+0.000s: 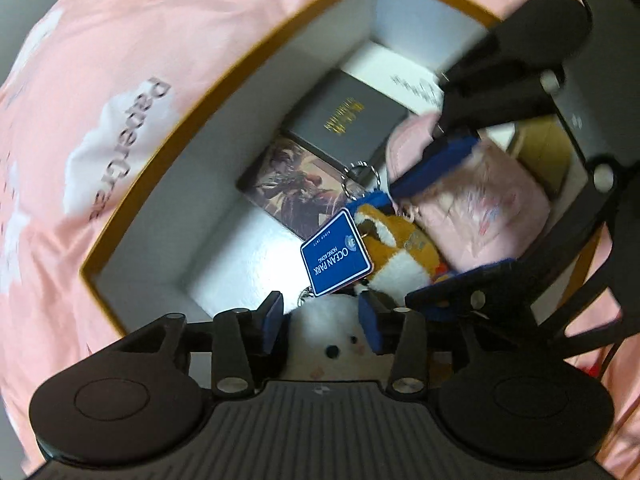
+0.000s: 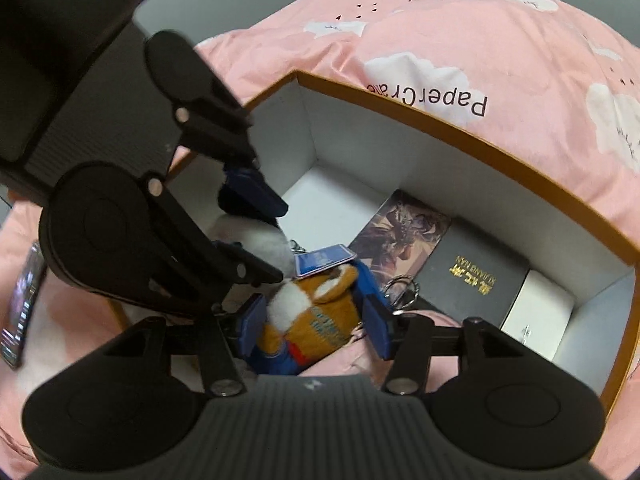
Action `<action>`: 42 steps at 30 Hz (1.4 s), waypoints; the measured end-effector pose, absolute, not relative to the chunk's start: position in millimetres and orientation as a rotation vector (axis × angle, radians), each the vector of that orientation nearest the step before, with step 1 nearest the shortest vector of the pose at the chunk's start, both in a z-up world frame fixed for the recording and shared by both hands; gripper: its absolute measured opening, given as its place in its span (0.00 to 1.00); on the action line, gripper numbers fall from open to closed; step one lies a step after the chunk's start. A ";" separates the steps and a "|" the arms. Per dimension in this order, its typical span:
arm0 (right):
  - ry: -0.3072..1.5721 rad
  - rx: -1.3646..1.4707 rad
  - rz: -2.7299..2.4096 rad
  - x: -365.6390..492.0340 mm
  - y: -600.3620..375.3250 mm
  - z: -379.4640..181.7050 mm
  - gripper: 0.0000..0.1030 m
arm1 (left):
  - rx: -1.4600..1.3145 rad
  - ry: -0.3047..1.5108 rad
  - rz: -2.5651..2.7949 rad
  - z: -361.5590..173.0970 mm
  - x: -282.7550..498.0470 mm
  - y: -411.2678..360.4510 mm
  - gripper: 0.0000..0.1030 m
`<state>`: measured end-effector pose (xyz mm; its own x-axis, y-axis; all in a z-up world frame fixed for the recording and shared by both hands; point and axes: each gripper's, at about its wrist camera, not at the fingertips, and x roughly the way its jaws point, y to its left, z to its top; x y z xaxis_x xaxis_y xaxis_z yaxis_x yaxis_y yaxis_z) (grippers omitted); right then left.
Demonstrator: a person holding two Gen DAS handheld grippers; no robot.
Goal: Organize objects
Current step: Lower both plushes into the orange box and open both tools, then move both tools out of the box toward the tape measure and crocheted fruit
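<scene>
An open box with a brown rim (image 1: 160, 156) (image 2: 480, 132) lies on a pink duvet. Inside it are an orange plush keychain (image 1: 400, 248) (image 2: 316, 308) with a blue Ocean Park tag (image 1: 336, 258), a pink pouch (image 1: 488, 208), and a white plush toy (image 1: 332, 340) (image 2: 260, 236). My left gripper (image 1: 322, 316) (image 2: 278, 240) points down into the box, open, and the white plush sits loose between its blue pads. My right gripper (image 2: 316, 328) (image 1: 404, 242) is open astride the orange plush, just over the pink pouch.
On the box floor lie a dark box with gold lettering (image 1: 352, 120) (image 2: 472, 276), a picture card (image 1: 292, 188) (image 2: 400, 232) and a white box (image 1: 400, 72) (image 2: 536, 312). The pink cloud-print duvet (image 2: 440, 20) surrounds the box. A dark flat object (image 2: 20, 300) lies at far left.
</scene>
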<state>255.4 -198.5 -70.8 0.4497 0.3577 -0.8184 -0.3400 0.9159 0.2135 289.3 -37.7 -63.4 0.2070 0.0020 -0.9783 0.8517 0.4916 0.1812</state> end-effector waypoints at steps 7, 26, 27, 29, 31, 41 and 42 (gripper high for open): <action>1.026 0.021 0.468 261.0 -196.2 -81.2 0.60 | 0.880 1.312 -0.722 -77.6 299.1 -33.3 0.56; 1.015 -0.071 0.459 257.3 -175.6 -85.0 0.46 | 0.676 1.272 -0.458 -63.3 293.2 -22.5 0.39; 1.007 -0.075 0.450 254.8 -175.4 -83.2 0.46 | 0.666 1.258 -0.457 -59.6 290.5 -20.9 0.39; 0.985 -0.068 0.420 248.6 -175.8 -77.9 0.45 | 0.642 1.204 -0.466 -51.2 282.3 -16.9 0.38; 0.954 -0.054 0.395 240.0 -177.2 -69.5 0.45 | 0.604 1.152 -0.478 -36.6 271.9 -12.5 0.38; 0.735 0.079 0.330 164.6 -185.7 -18.8 0.46 | 0.443 0.937 -0.528 50.3 190.1 12.8 0.38; 0.721 0.089 0.328 155.3 -185.3 -16.4 0.46 | 0.424 0.920 -0.527 50.5 182.9 15.6 0.38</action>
<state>155.3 -185.3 -16.4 0.7025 0.3250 -0.6331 -0.2642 0.9452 0.1920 182.9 15.6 50.5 0.4960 -0.2449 -0.8330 0.5945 0.7950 0.1202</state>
